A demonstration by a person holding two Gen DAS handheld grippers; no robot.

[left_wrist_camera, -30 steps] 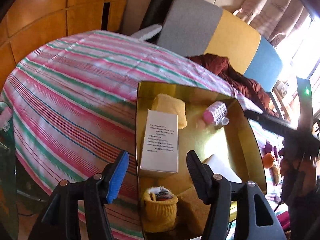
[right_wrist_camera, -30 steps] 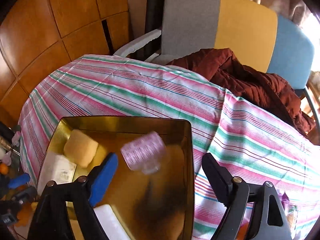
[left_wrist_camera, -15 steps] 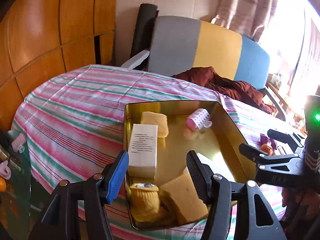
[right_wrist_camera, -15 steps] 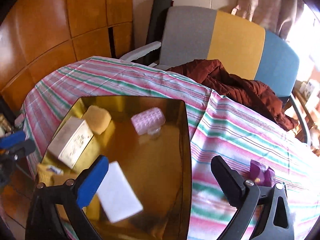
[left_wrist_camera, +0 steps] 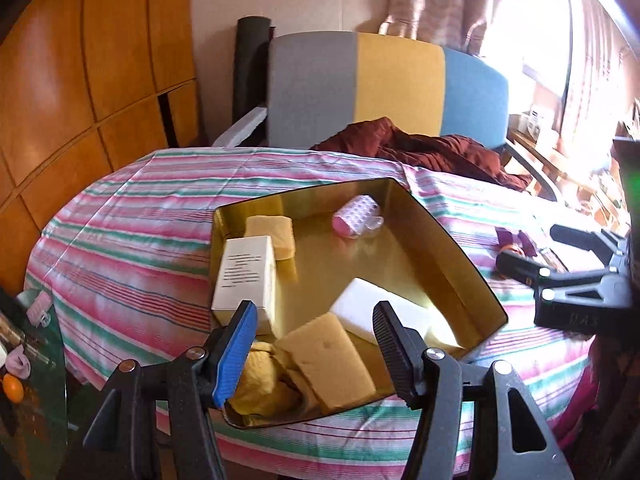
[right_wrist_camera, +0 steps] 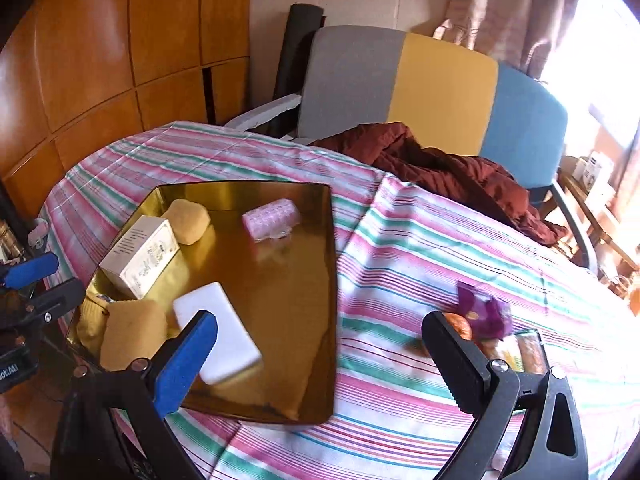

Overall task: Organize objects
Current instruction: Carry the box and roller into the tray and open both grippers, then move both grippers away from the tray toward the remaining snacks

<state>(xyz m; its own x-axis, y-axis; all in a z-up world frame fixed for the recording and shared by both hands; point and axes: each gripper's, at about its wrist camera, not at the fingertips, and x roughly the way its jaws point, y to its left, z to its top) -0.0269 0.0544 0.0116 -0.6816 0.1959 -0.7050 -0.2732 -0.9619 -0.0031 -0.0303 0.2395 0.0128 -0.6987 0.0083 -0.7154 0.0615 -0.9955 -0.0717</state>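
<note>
A gold tray [left_wrist_camera: 452,240] sits on the striped tablecloth. It holds a pink hair roller [left_wrist_camera: 356,220], a white box [left_wrist_camera: 246,276], two yellow sponges [left_wrist_camera: 332,360], a white block [left_wrist_camera: 376,312] and a yellow knitted piece [left_wrist_camera: 260,388]. My left gripper [left_wrist_camera: 314,312] hovers over the tray's near end, open, with nothing between its fingers. My right gripper [right_wrist_camera: 320,322] stands wide open and empty above the tray's [right_wrist_camera: 280,280] right edge and the cloth. The roller [right_wrist_camera: 272,216] lies well beyond it. Each gripper shows at the edge of the other's view.
A purple wrapper [right_wrist_camera: 484,312], an orange item [right_wrist_camera: 458,324] and a snack packet [right_wrist_camera: 516,348] lie on the cloth right of the tray. A maroon jacket [right_wrist_camera: 440,164] drapes from the grey, yellow and blue chair [right_wrist_camera: 440,88]. A glass side table [left_wrist_camera: 36,360] with small items stands at the left.
The pink roller, blurred near the right fingers a second ago, now lies still in the tray. The right jaws have widened. Both grippers have drawn back from the tray.
</note>
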